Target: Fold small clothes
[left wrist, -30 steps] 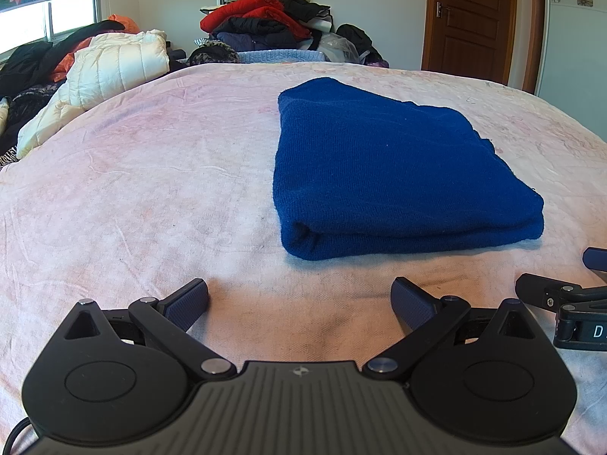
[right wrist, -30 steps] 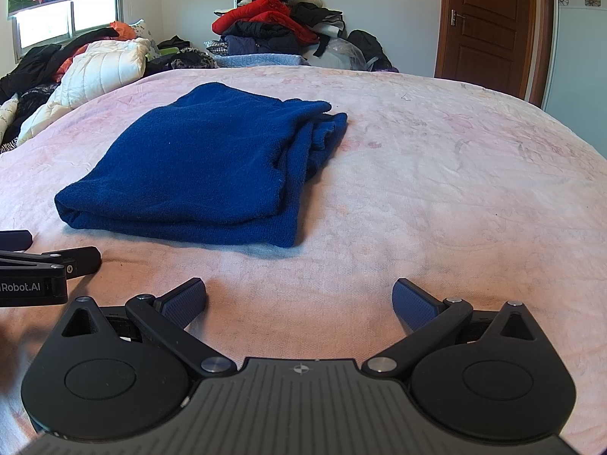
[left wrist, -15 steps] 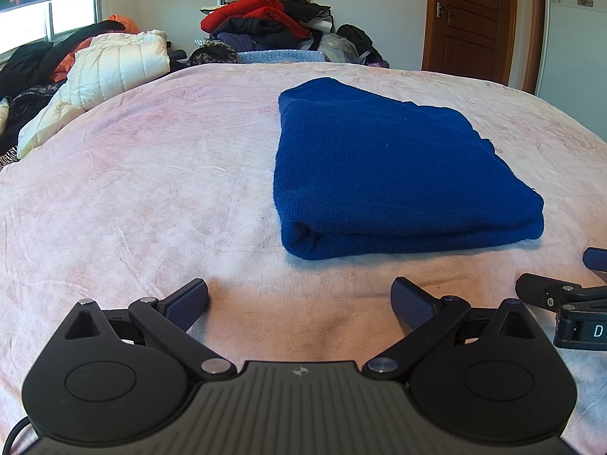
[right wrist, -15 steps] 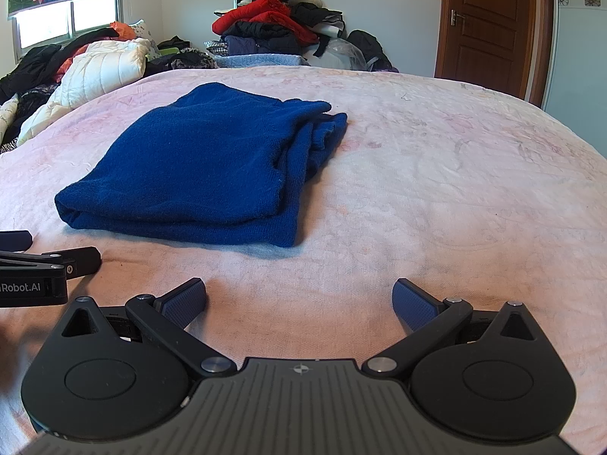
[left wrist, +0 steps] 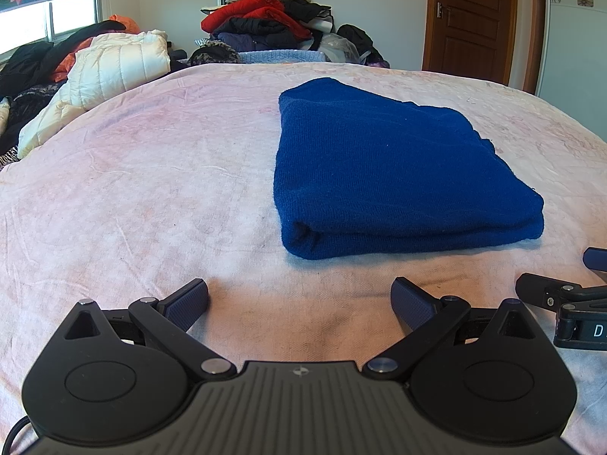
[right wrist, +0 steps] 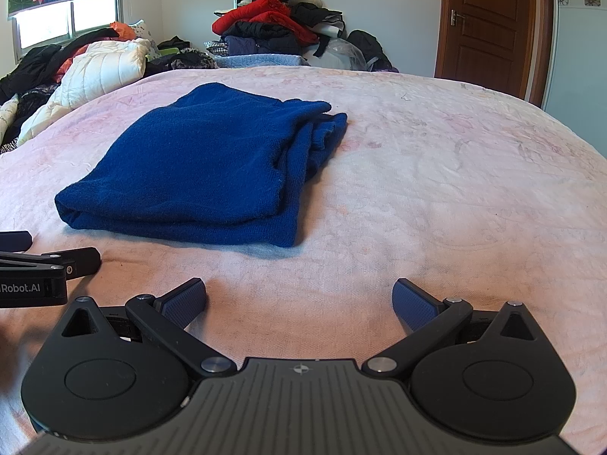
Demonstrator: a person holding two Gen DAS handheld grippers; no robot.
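Both grippers rest low over the bed (left wrist: 151, 189), side by side: the left gripper (left wrist: 299, 299) and the right gripper (right wrist: 299, 299) each have their jaws spread wide and hold nothing. Just ahead of them, apart from both, the folded blue cloth (left wrist: 390, 174) lies flat on the pink bedspread.

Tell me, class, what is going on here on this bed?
A person holds a two-finger claw in each hand, working at folding small clothes. A blue garment lies folded in layers on the pink bedspread. The left claw and the right claw are both open and grip nothing, sitting just short of the garment's near edge. Unsorted clothes are piled beyond the bed.
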